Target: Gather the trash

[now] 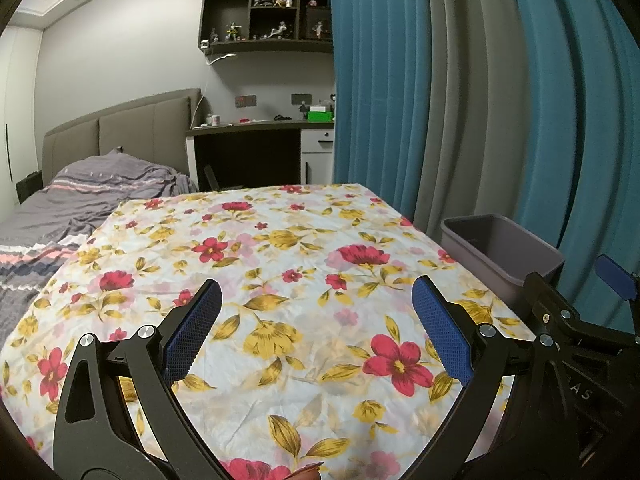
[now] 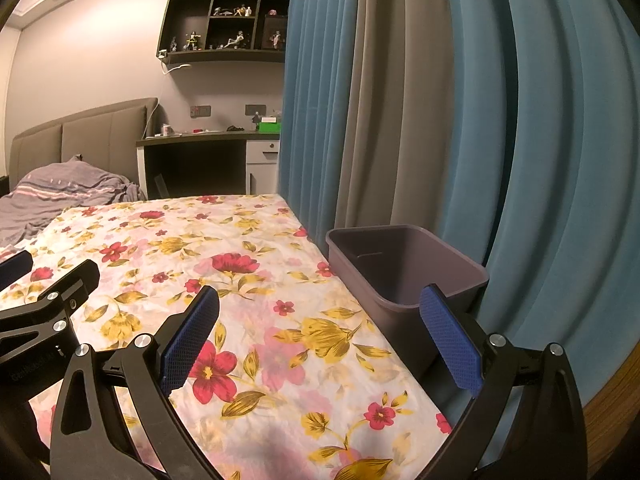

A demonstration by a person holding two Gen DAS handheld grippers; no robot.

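Trash cannot be made out anywhere in either view. Left gripper (image 1: 316,328) and right gripper (image 2: 320,338) both hang spread wide and empty over the floral cloth (image 1: 280,240). At two o'clock stands the purple bin (image 2: 404,264), apparently empty. Scraps would likely be light and crushable; pinch mid-body.

Ahead of your grippers, a table (image 1: 500,400) carries a floral cloth (image 1: 280,264) spread flat over its top; a bed (image 1: 36,224) adjoins its far left.
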